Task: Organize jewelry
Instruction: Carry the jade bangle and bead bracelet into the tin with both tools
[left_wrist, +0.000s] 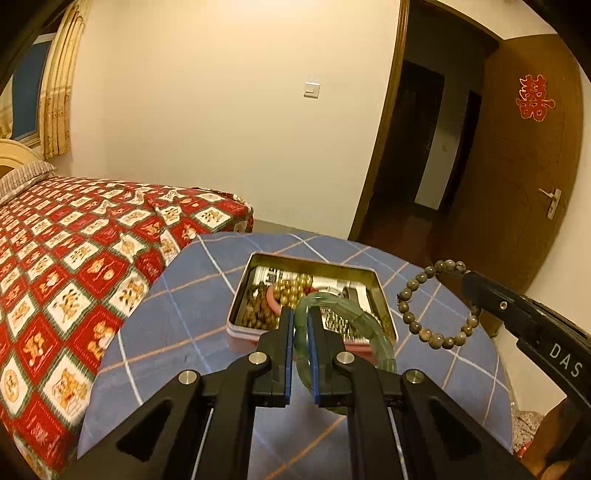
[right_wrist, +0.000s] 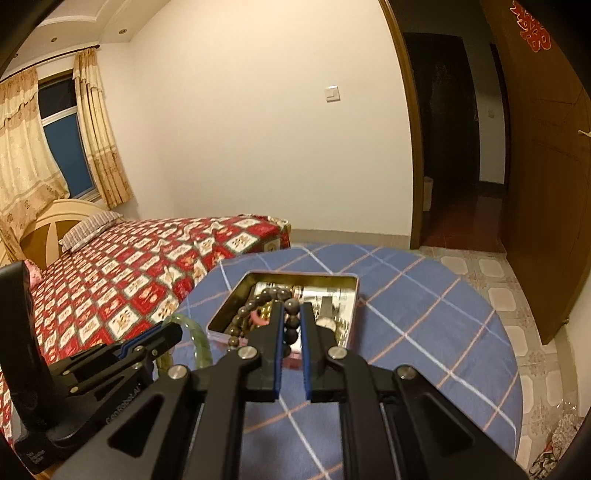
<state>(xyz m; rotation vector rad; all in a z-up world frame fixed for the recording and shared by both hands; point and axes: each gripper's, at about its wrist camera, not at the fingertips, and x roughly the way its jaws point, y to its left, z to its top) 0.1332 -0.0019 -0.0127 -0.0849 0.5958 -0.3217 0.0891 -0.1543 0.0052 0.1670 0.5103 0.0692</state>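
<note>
An open metal tin (left_wrist: 380, 291) (right_wrist: 354, 295) with jewelry inside sits on a round table with a blue checked cloth (left_wrist: 177, 317) (right_wrist: 424, 317). My left gripper (left_wrist: 301, 314) is shut on a green jade bangle (left_wrist: 354, 317) and holds it above the tin's near edge; the bangle also shows in the right wrist view (right_wrist: 201, 343). My right gripper (right_wrist: 291, 314) is shut on a bracelet of grey-brown beads (right_wrist: 258, 301) and holds it over the tin. In the left wrist view this bracelet (left_wrist: 417, 325) hangs in the air right of the tin.
The tin holds a pink bangle (left_wrist: 271, 299), golden beads (left_wrist: 291, 286), dark beads and a watch (right_wrist: 327, 321). A bed with a red patterned cover (left_wrist: 74, 258) (right_wrist: 129, 280) stands left of the table. An open wooden door (left_wrist: 517, 184) is at the right.
</note>
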